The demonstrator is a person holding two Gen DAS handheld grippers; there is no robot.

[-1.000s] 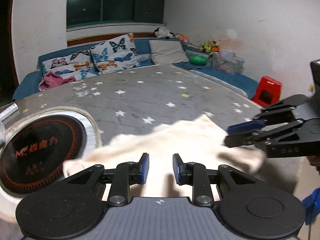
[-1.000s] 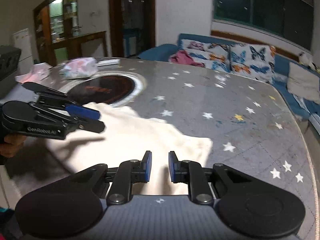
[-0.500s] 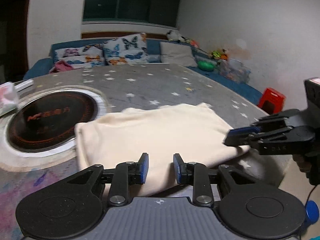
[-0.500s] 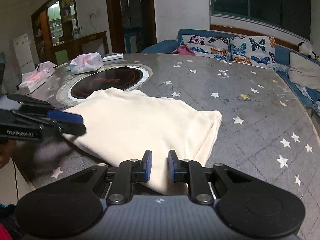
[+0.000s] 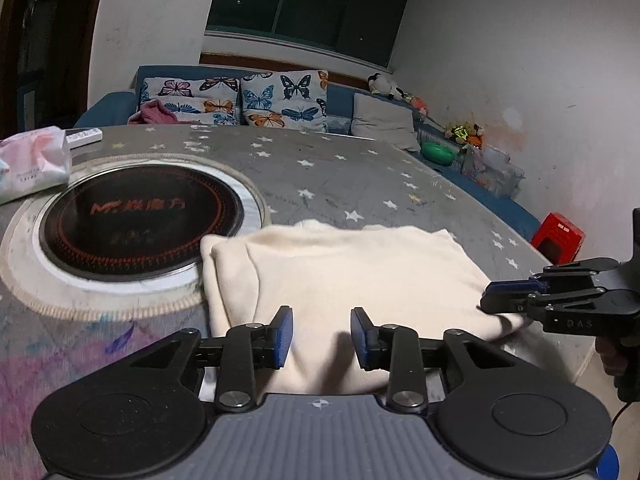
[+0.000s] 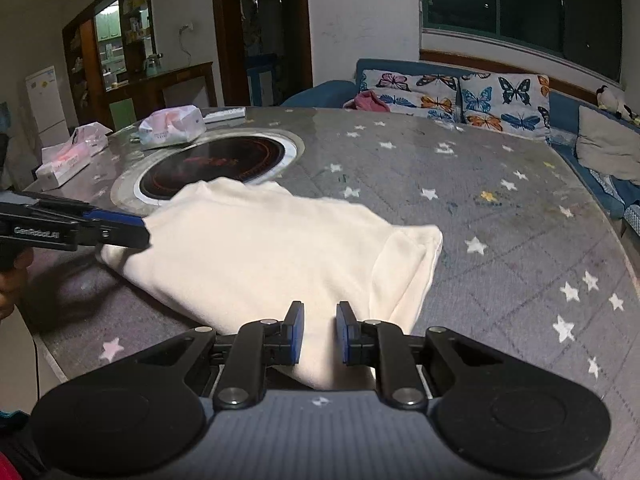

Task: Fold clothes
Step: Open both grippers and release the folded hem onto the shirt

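Starry desk (image 5: 360,168), cream garment (image 5: 352,276) mid-frame already folded into a rectangle, both grippers' fingers (image 5: 283,336) (image 6: 295,332) narrowly apart, holding nothing.

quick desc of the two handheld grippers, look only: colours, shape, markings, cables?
Both match: the left gripper and right gripper are black linkage fingers with blue pads, round black discs either side of a ribbed grey body. "GenRobot.AI" is printed on the left one's side. A thin dark cable trails below the right.
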